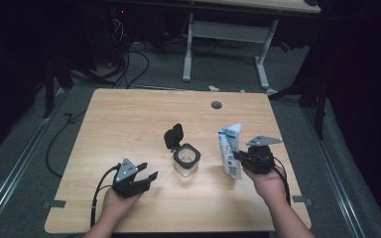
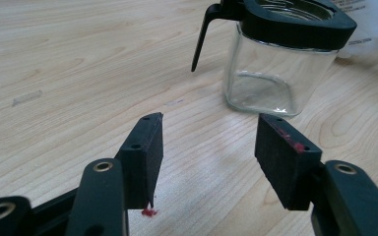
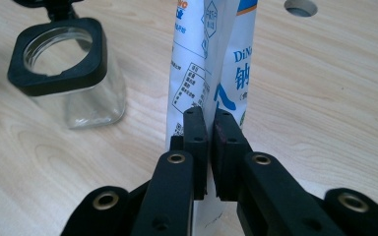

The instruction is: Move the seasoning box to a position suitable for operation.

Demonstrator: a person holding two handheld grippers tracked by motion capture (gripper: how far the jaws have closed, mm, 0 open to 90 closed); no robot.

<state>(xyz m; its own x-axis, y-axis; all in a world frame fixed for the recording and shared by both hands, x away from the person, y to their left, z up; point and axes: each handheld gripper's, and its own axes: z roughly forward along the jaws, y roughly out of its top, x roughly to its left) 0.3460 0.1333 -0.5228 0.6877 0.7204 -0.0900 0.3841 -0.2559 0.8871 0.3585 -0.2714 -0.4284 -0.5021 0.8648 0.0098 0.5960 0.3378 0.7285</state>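
Right gripper view: right gripper (image 3: 209,129) pinches white pouch (image 3: 211,59).

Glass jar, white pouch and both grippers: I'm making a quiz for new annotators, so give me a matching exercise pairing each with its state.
Things:
1. glass jar
2. white pouch
3. left gripper
4. right gripper

States:
A. jaws apart, nothing between them
B. held upright, pinched along its edge
C. standing empty with its black lid flipped open
D. jaws closed on a thin package

Pairs: 1-C, 2-B, 3-A, 4-D

White-and-blue packet (image 3: 211,59), black-rimmed clear jar (image 3: 69,73)
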